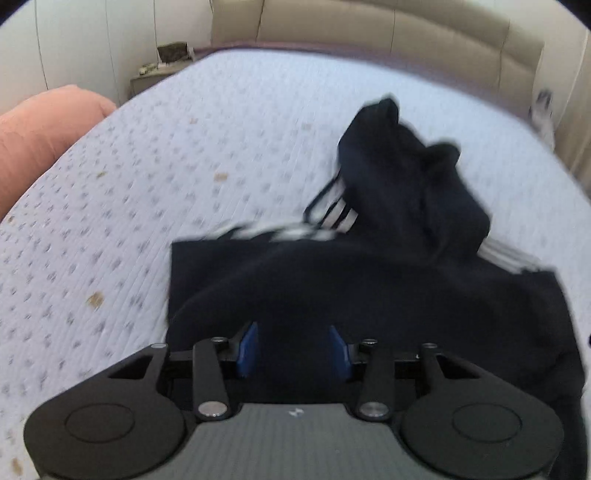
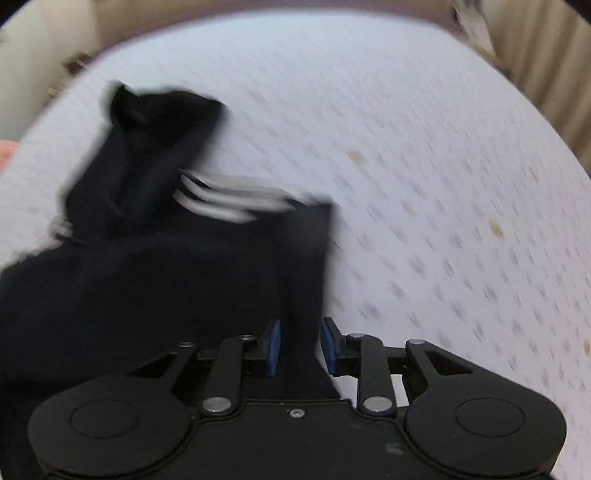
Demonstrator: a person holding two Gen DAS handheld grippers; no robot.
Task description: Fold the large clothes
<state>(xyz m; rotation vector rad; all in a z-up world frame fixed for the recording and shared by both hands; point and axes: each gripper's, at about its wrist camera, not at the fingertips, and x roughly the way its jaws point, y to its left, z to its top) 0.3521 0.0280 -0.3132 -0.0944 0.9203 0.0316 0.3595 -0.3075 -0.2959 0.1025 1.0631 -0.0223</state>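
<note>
A black hooded garment with white stripes point(image 1: 369, 280) lies partly folded on the white patterned bed point(image 1: 147, 184). It also shows in the right wrist view point(image 2: 166, 266), its hood bunched at the far end point(image 2: 155, 122). My left gripper point(image 1: 293, 347) has its blue pads apart with black fabric between them. My right gripper point(image 2: 300, 345) also has its pads apart, with a strip of the garment's edge running between them. Both views are motion blurred, and the jaws look open around the cloth rather than clamped.
A beige padded headboard point(image 1: 406, 33) runs along the far side of the bed. An orange pillow point(image 1: 40, 133) lies at the left. A nightstand with small items point(image 1: 159, 70) stands at the far left corner. The bed point(image 2: 443, 184) stretches to the right of the garment.
</note>
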